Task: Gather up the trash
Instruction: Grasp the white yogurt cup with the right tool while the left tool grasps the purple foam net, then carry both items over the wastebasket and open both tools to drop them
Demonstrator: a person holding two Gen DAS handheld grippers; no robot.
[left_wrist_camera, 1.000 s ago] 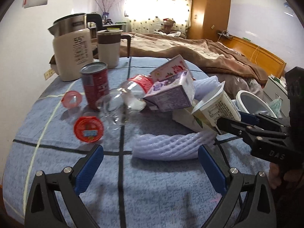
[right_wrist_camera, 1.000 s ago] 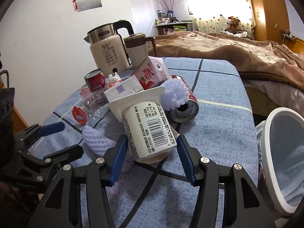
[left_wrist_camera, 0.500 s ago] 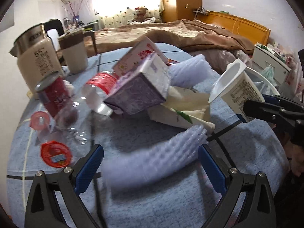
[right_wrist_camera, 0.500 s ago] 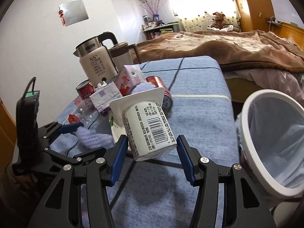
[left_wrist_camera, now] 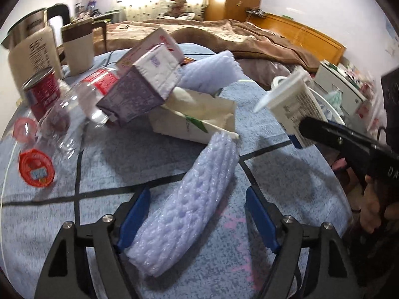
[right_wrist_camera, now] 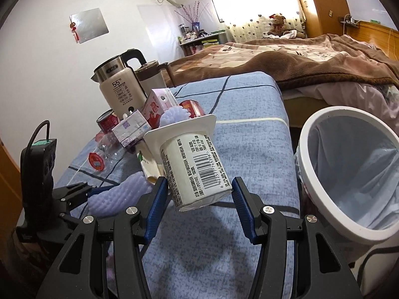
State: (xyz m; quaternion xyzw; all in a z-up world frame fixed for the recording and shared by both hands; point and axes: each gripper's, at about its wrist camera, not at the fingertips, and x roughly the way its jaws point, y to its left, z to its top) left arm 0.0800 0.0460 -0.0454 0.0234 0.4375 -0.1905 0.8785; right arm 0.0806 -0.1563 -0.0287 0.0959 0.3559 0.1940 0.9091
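Blue checked tablecloth [right_wrist_camera: 249,114]: carries the trash pile. White lined bin [right_wrist_camera: 349,172]: off the cloth's right edge. Foam sleeve [left_wrist_camera: 194,204]: near edge, between the closing left gripper [left_wrist_camera: 197,219], touching its left pad. Yogurt cup [right_wrist_camera: 194,164]: tilted, pinched by right gripper [right_wrist_camera: 197,199], above the cloth.

An electric kettle [right_wrist_camera: 119,87] marked 55 stands at the far left corner of the blue-clothed tabletop [right_wrist_camera: 249,99], a lidded mug [right_wrist_camera: 150,77] touching its right side. Beyond the far edge lies a bed with a brown blanket [right_wrist_camera: 311,57], a teddy bear [right_wrist_camera: 277,23] near the curtain [right_wrist_camera: 249,2].
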